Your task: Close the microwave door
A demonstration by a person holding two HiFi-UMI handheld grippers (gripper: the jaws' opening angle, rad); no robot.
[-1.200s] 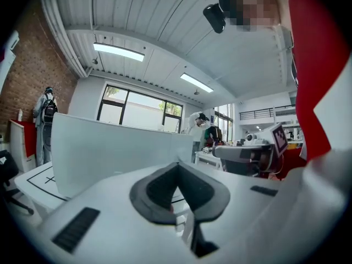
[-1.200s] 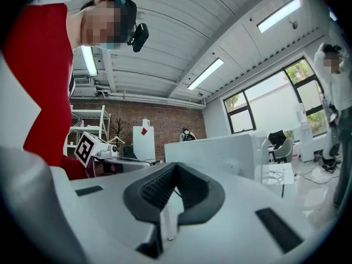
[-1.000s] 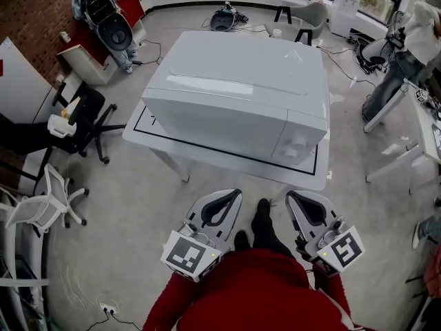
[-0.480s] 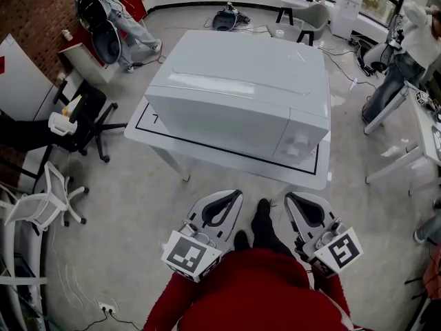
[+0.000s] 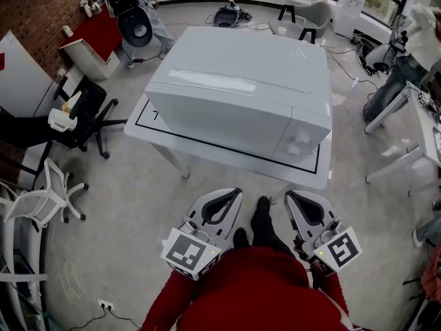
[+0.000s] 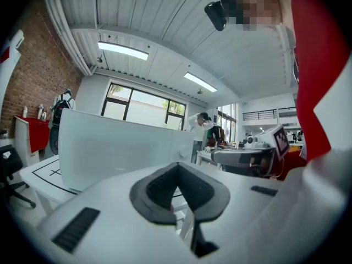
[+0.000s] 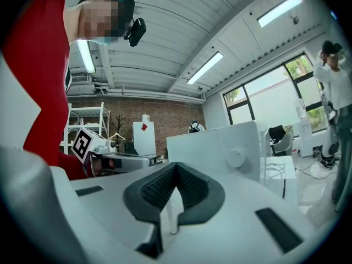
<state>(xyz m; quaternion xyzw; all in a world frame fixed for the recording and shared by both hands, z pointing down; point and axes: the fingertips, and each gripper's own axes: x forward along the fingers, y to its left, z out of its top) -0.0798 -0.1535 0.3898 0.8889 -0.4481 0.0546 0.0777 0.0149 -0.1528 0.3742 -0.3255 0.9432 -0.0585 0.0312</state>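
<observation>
**Head view.** The microwave (image 5: 241, 81) sits on a white surface (image 5: 303, 174), inside a black outline drawn there, with its front turned toward the person. That placement looks meant to keep it at a fixed, reachable spot. Its door (image 5: 217, 119) lies flush with the knob panel (image 5: 301, 143), so I judge it already shut, with nothing left to push. The left gripper (image 5: 234, 196) and right gripper (image 5: 292, 198) hang low, side by side against the person's red top and well apart from the microwave. This reads as a rest pose, not a reach.

**Left gripper view.** The fingers (image 6: 154, 188) are clenched tip to tip, and the dark hollow between them holds nothing. The microwave's front stands beyond them, untouched. The other gripper shows at the right at about the same height, which fits two hands simply parked.

**Right gripper view.** These fingers (image 7: 151, 188) are likewise clenched on nothing. They point roughly level toward the knob side of the microwave, which stands apart from them. No gap shows along the door's edge here either.
</observation>
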